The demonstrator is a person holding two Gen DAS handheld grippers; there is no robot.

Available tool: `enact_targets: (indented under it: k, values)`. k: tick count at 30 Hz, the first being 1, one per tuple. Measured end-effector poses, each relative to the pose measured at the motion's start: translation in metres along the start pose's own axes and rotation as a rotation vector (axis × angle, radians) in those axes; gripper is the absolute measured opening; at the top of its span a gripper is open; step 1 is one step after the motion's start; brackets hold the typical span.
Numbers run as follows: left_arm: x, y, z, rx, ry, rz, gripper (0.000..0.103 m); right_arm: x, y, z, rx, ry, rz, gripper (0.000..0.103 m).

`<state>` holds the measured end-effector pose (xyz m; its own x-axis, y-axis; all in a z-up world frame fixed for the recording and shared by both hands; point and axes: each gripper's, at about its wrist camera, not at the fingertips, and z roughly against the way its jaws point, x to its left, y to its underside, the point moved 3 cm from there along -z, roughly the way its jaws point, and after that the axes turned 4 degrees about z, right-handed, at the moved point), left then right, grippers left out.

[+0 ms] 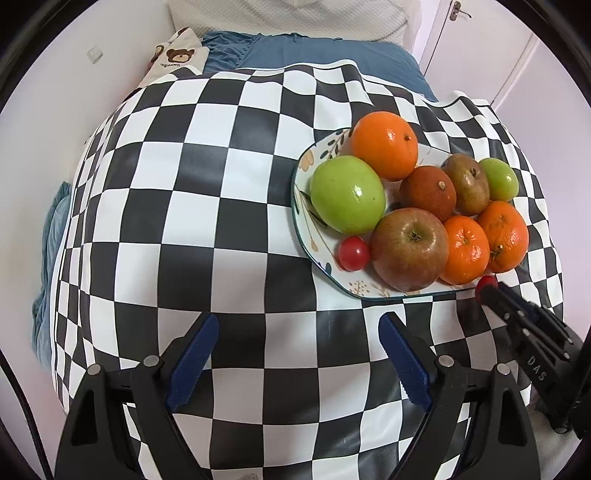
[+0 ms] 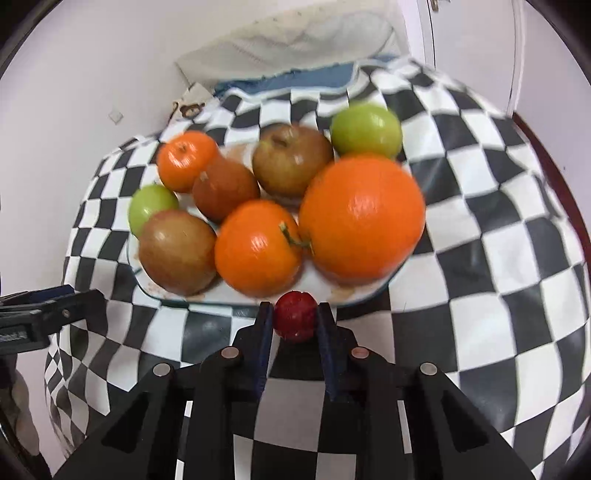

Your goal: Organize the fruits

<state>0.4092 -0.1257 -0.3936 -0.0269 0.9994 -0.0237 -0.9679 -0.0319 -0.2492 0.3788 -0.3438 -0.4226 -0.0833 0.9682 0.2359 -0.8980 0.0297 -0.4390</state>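
A patterned plate (image 1: 306, 162) on the checkered cloth holds several fruits: a big orange (image 1: 384, 146), a green apple (image 1: 347, 194), a red-brown apple (image 1: 408, 249), mandarins (image 1: 465, 249) and a small red tomato (image 1: 354, 253). My right gripper (image 2: 294, 315) is shut on a small red fruit (image 2: 295, 317) at the plate's near rim (image 2: 177, 300); it also shows in the left wrist view (image 1: 487, 283). My left gripper (image 1: 297, 334) is open and empty above the cloth, in front of the plate.
The checkered cloth (image 1: 207, 206) covers a rounded table. Behind it lie a blue blanket (image 1: 314, 51), a white pillow (image 1: 288, 18) and a bear-print cloth (image 1: 177, 55). A white wall and door stand at the right (image 1: 491, 48).
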Motion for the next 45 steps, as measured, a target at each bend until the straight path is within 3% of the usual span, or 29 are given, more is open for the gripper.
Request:
enact_targets:
  k: [10, 16, 18, 20, 23, 25, 28, 30, 37, 45]
  values:
    - [-0.001, 0.001, 0.002, 0.000, 0.000, -0.007, 0.089, 0.008, -0.014, -0.001, -0.026, 0.071, 0.115, 0.026]
    - [-0.001, 0.001, 0.000, 0.006, -0.005, -0.007, 0.089, -0.005, -0.004, 0.004, -0.053, 0.066, 0.081, 0.029]
    - [0.000, 0.002, -0.001, 0.010, -0.005, -0.006, 0.089, -0.004, -0.004, 0.008, -0.065, 0.053, 0.071, 0.038]
    - [0.000, 0.003, 0.000, 0.011, -0.007, -0.004, 0.089, -0.002, -0.006, 0.013, -0.089, 0.043, 0.058, 0.060]
    - [0.002, 0.006, 0.005, -0.003, -0.023, -0.001, 0.089, -0.006, -0.008, 0.033, -0.130, 0.023, 0.019, 0.064]
    - [0.003, 0.009, 0.012, -0.019, -0.047, 0.007, 0.089, -0.009, -0.009, 0.046, -0.112, 0.047, -0.006, 0.065]
    - [0.001, 0.017, 0.035, -0.043, -0.026, 0.020, 0.089, -0.011, -0.010, 0.065, -0.020, 0.115, -0.037, 0.094]
    - [-0.003, 0.024, 0.053, -0.053, 0.010, 0.024, 0.089, -0.007, -0.009, 0.086, -0.012, 0.128, -0.033, 0.095]
    - [-0.028, 0.056, 0.140, -0.146, 0.022, -0.027, 0.089, 0.024, -0.011, 0.180, -0.052, 0.200, 0.026, 0.096]
    - [-0.042, 0.091, 0.229, -0.245, 0.054, -0.026, 0.089, 0.046, 0.003, 0.281, -0.108, 0.176, 0.035, 0.097]
